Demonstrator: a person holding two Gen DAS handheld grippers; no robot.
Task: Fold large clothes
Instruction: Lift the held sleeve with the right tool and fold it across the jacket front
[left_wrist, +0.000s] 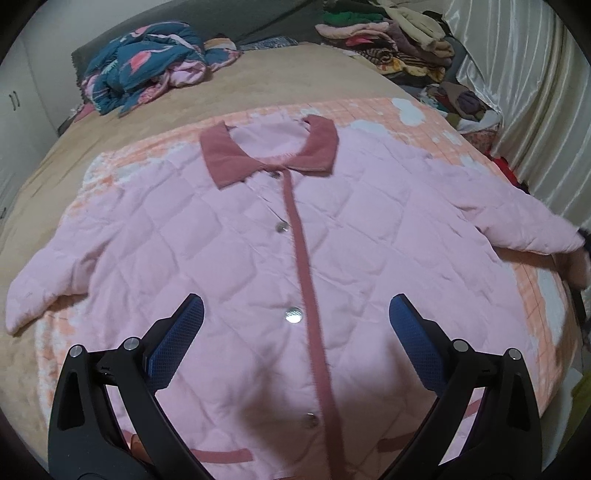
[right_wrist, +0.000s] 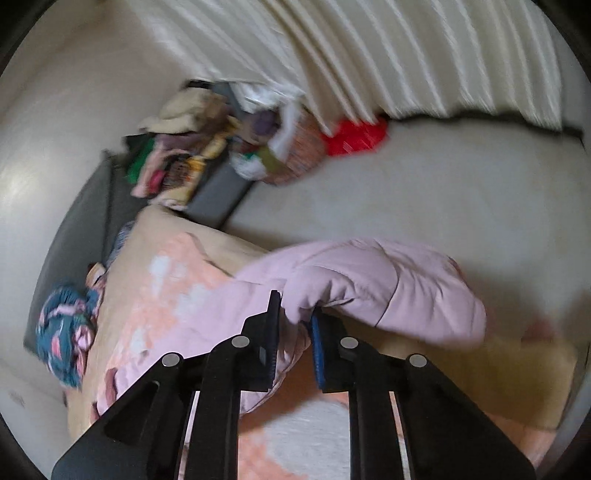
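lying under left gripper (left_wrist: 295, 321): pink jacket (left_wrist: 236, 236)

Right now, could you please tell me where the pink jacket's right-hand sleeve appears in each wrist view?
Left wrist view: the sleeve stretches to the far right edge, off the spread pink jacket.
Right wrist view: the sleeve fills the centre, pinched by the right gripper.
Shared landmark: the blue floral bundle on the bed.

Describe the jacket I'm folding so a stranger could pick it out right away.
On the bed, over the peach checked blanket, a pink quilted jacket lies flat, front up. Its dusty-rose collar and silver buttons distinguish it from the crumpled blue floral bundle behind.
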